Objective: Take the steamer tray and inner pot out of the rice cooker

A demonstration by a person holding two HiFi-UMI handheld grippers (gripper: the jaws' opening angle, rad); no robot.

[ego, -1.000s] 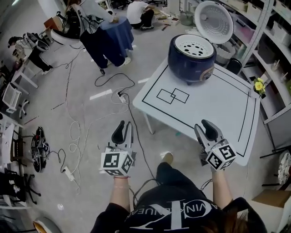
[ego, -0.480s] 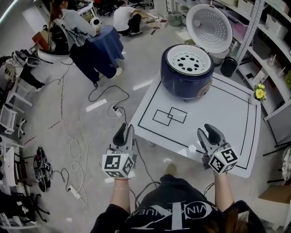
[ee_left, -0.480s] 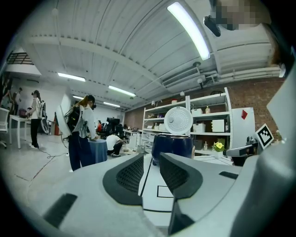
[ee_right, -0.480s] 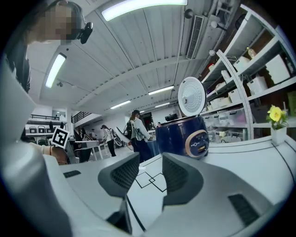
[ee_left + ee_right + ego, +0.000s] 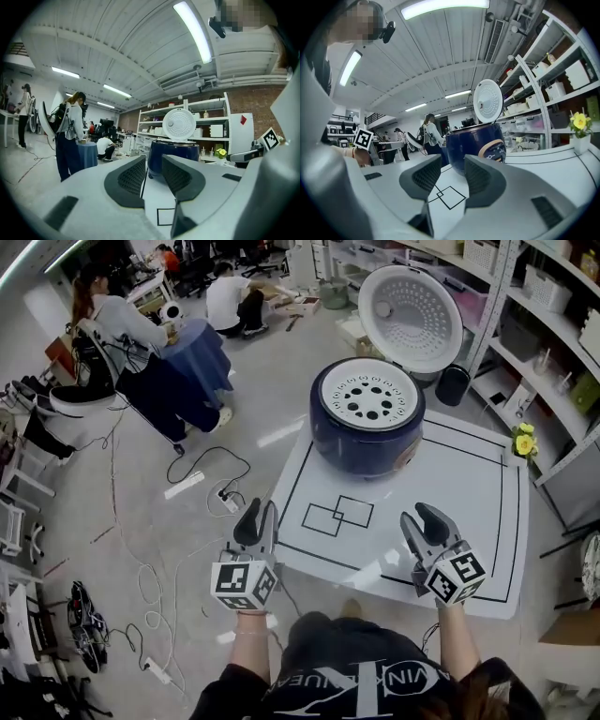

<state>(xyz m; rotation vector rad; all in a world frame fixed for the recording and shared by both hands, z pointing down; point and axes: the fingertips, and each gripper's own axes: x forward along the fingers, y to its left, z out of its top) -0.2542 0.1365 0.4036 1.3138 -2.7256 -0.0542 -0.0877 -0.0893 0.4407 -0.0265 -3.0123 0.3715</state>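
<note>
Left gripper point(image 5: 255, 514) and right gripper point(image 5: 422, 518) jaws released, empty. Round glossy blue rice cooker point(image 5: 361, 442) with perforated white steamer tray point(image 5: 367, 395) sits ahead of jaws on white table point(image 5: 459, 493).

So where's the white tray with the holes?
In the head view, the steamer tray sits in the open blue rice cooker, at the table's far left corner.

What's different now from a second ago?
The left gripper and right gripper moved forward, closer to the rice cooker on the table. Nothing was grabbed. Both jaws still open and empty, lid still up, steamer tray still inside.
</note>
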